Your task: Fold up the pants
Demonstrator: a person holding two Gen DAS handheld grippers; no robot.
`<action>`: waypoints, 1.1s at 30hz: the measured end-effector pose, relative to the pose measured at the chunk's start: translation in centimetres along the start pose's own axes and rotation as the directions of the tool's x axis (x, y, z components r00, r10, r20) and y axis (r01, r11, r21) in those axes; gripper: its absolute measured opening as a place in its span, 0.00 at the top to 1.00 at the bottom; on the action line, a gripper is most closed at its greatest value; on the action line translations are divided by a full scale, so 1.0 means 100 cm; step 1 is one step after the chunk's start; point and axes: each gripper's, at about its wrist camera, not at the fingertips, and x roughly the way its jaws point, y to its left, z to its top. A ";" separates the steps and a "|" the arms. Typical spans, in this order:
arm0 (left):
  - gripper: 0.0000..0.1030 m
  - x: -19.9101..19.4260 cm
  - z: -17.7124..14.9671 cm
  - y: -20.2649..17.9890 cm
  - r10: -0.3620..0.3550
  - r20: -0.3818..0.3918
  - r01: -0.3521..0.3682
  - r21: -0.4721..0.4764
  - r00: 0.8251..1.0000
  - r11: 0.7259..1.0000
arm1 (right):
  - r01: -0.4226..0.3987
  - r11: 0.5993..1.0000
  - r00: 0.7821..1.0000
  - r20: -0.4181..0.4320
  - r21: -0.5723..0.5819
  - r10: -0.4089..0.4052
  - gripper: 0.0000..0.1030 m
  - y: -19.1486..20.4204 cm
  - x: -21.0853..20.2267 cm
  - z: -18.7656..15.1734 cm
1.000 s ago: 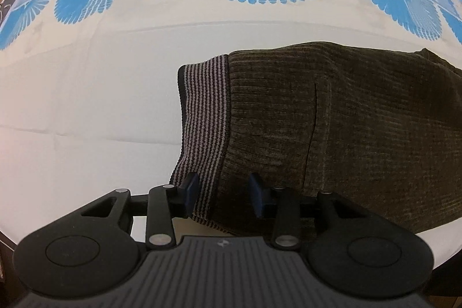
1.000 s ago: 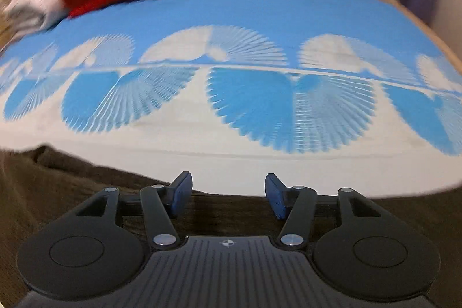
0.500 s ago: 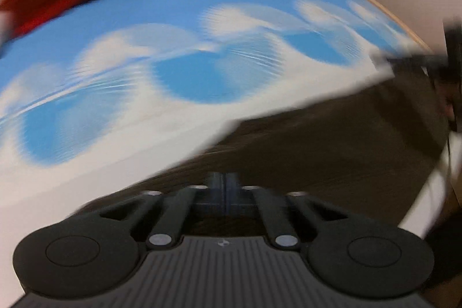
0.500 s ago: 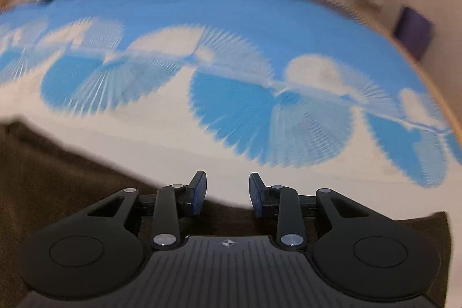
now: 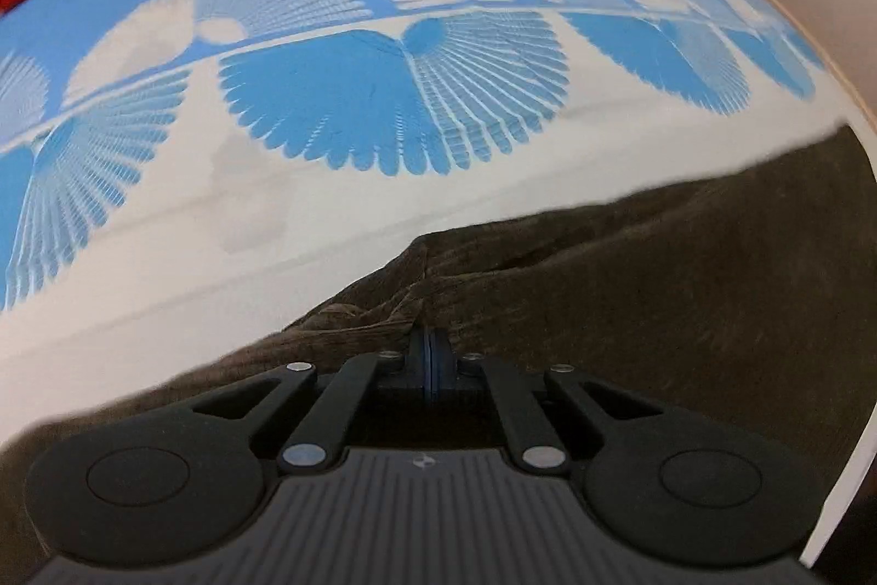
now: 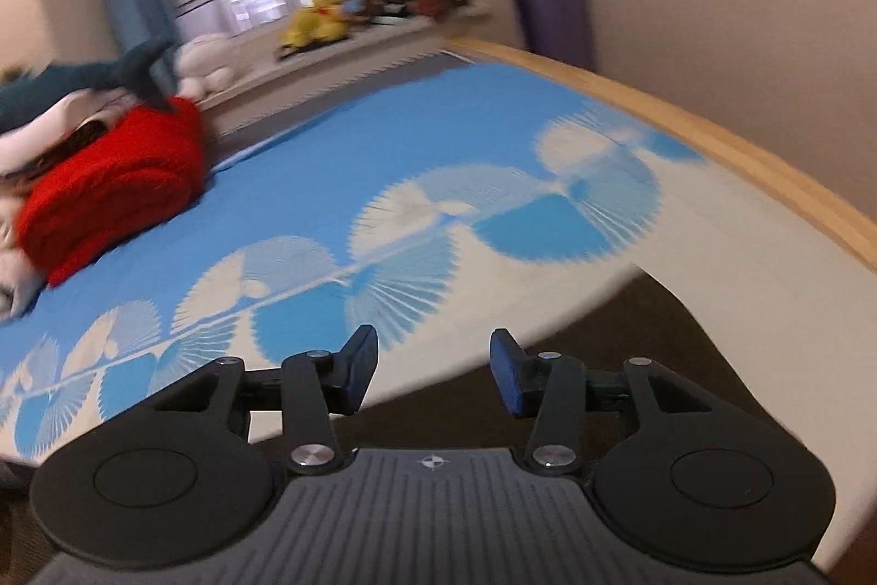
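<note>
The dark brown ribbed pants lie on a bed with a blue and white fan-pattern sheet. My left gripper is shut, pinching a raised fold of the pants fabric, which bunches up just ahead of its pads. In the right wrist view the pants show as a dark area under and to the right of my right gripper, which is open and empty above the fabric edge.
A red knitted garment lies with other clothes at the far left of the bed. The wooden bed frame runs along the right. Stuffed toys sit on the window ledge beyond. A purple object stands by the wall.
My left gripper has shut on the pants and swung round, lifting a fold. My right gripper narrowed, then opened wide again and tilted up toward the window.
</note>
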 end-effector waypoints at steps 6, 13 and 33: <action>0.86 -0.085 -0.007 -0.057 0.003 0.105 -0.017 0.133 0.994 0.991 | 0.088 0.992 0.996 0.001 0.086 -0.088 0.54 -0.045 -0.022 -0.020; 0.71 -0.137 -0.083 -0.074 -0.008 0.123 -0.001 0.080 0.992 0.997 | 0.115 0.989 0.993 0.008 0.096 -0.116 0.54 -0.062 -0.028 -0.032; 0.69 -0.096 -0.195 -0.063 0.134 -0.004 -0.134 -0.033 0.991 0.990 | 0.215 0.699 0.975 -0.103 0.682 -0.199 0.52 -0.187 -0.017 -0.094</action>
